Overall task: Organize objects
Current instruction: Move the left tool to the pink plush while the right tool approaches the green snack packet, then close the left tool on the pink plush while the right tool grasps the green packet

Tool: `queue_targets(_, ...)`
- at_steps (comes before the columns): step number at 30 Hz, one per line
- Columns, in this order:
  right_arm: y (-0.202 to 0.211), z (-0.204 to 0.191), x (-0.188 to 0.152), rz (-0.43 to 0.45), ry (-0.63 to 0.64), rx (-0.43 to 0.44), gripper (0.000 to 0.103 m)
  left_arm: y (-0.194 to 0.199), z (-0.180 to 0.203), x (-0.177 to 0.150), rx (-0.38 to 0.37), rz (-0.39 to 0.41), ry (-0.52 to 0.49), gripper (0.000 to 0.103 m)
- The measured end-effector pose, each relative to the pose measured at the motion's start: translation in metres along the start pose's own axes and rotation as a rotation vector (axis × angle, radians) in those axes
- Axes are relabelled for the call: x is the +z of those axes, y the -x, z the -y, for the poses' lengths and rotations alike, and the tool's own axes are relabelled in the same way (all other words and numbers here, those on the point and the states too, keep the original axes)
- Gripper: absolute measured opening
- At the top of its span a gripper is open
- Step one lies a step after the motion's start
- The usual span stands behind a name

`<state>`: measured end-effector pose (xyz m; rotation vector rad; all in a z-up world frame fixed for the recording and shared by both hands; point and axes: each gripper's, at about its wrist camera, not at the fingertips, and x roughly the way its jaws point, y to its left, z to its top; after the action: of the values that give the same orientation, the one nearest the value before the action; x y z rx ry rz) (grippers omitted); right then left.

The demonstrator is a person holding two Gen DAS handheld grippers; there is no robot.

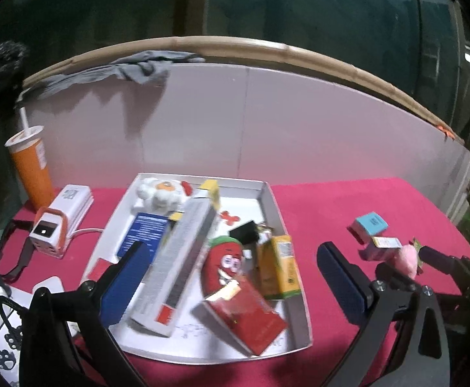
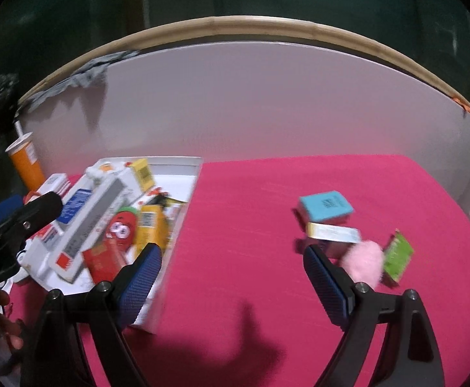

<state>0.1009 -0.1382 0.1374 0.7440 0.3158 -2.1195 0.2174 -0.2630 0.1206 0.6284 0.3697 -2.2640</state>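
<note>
Blue-padded fingers of the left gripper (image 1: 231,277) stand spread wide and grasp nothing; they hang over the near part of a white tray (image 1: 269,193) on the pink-covered worktop (image 1: 332,206). Between and just past them lie a long white and grey box (image 1: 183,258), a red box (image 1: 251,319) at the tray's near edge, a red strawberry-faced toy (image 1: 223,261) and a yellow carton (image 1: 278,267) leaning by the tray's right wall. Farther back in the tray are a blue and white box (image 1: 144,232), a small black clip-like thing (image 1: 246,230), a smaller yellow box (image 1: 210,190) and a white plush figure (image 1: 160,192).

Released as well, the right gripper (image 2: 231,282) holds its fingers apart above bare pink cloth, with nothing between them. Its left finger (image 2: 141,277) overlaps the tray's near right corner in the view. Just beyond its right finger (image 2: 327,285) sit the loose things: a pink fluffy ball (image 2: 364,262), a green packet (image 2: 396,256) beside it, a pale flat box (image 2: 333,233) and a light blue box (image 2: 327,208) behind that, all close together and well apart from the tray.

Left of the tray stand a white charger-like block with an orange handle (image 1: 49,232) and an orange cup with a straw (image 1: 31,167). A pale wall panel (image 1: 267,119) backs the worktop, with a grey cloth (image 1: 128,69) draped over its top.
</note>
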Motion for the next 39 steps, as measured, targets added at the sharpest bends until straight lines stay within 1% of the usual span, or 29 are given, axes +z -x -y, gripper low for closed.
queue_targets(8,0.004,0.074,-0.014,-0.019,-0.117,-0.077,0.092,-0.013,0.054,-0.004,-0.056,-0.035,-0.089,0.103)
queue_targets(14,0.005,0.146,-0.028,-0.040,-0.221,-0.168,0.092,-0.026,0.097,-0.013,-0.112,-0.067,-0.165,0.103)
queue_targets(17,0.002,0.180,-0.037,-0.069,-0.265,-0.205,0.093,-0.037,0.116,-0.019,-0.137,-0.103,-0.195,0.103)
queue_targets(21,-0.006,0.211,-0.048,-0.115,-0.288,-0.214,0.093,-0.054,0.140,-0.029,-0.175,-0.159,-0.230,0.103)
queue_targets(24,-0.017,0.223,-0.053,-0.122,-0.299,-0.235,0.093,-0.066,0.157,-0.038,-0.213,-0.201,-0.241,0.103)
queue_targets(26,-0.028,0.229,-0.051,-0.136,-0.313,-0.221,0.093,-0.072,0.170,-0.046,-0.268,-0.226,-0.259,0.103)
queue_targets(28,-0.042,0.234,-0.048,-0.161,-0.331,-0.190,0.092,-0.075,0.183,-0.056,-0.328,-0.254,-0.290,0.103)
queue_targets(30,-0.052,0.236,-0.042,-0.157,-0.368,-0.167,0.092,-0.077,0.190,-0.064,-0.352,-0.263,-0.300,0.103)
queue_targets(34,-0.067,0.236,-0.027,-0.137,-0.446,-0.152,0.092,-0.080,0.189,-0.071,-0.341,-0.260,-0.259,0.103)
queue_targets(36,-0.083,0.233,-0.018,-0.163,-0.468,-0.176,0.092,-0.079,0.186,-0.070,-0.334,-0.239,-0.239,0.103)
queue_targets(39,-0.104,0.224,-0.009,-0.200,-0.457,-0.192,0.092,-0.082,0.183,-0.066,-0.329,-0.232,-0.248,0.103)
